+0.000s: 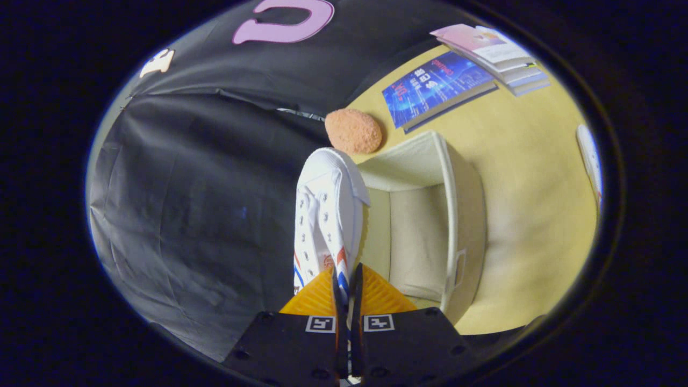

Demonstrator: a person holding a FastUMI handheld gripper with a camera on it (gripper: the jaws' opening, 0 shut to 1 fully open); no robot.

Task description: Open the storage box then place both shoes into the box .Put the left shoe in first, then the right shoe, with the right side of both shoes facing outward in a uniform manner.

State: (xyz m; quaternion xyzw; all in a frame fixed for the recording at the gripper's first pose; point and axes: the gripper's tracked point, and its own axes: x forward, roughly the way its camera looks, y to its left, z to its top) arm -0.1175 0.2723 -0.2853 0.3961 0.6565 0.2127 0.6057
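Observation:
My gripper point(348, 279) is shut on the collar edge of a white canvas shoe point(325, 209) with red and blue stripes near its heel. The shoe hangs lifted, its toe pointing away from the fingers toward the booth wall. Just beside it, to the right of the fingers, stands the open cream fabric storage box point(449, 215), its inside showing and bare as far as I can see. The shoe's sole side lies against or close to the box's near rim; I cannot tell if they touch. A second white shoe point(590, 156) lies on the yellow table far beyond the box.
An orange fuzzy ball point(353, 130) sits on the table point(527, 242) just past the box. A blue book point(435, 88) and a stack of books point(492, 51) lie further off. The black cloth wall point(204, 204) hangs to the left of the shoe.

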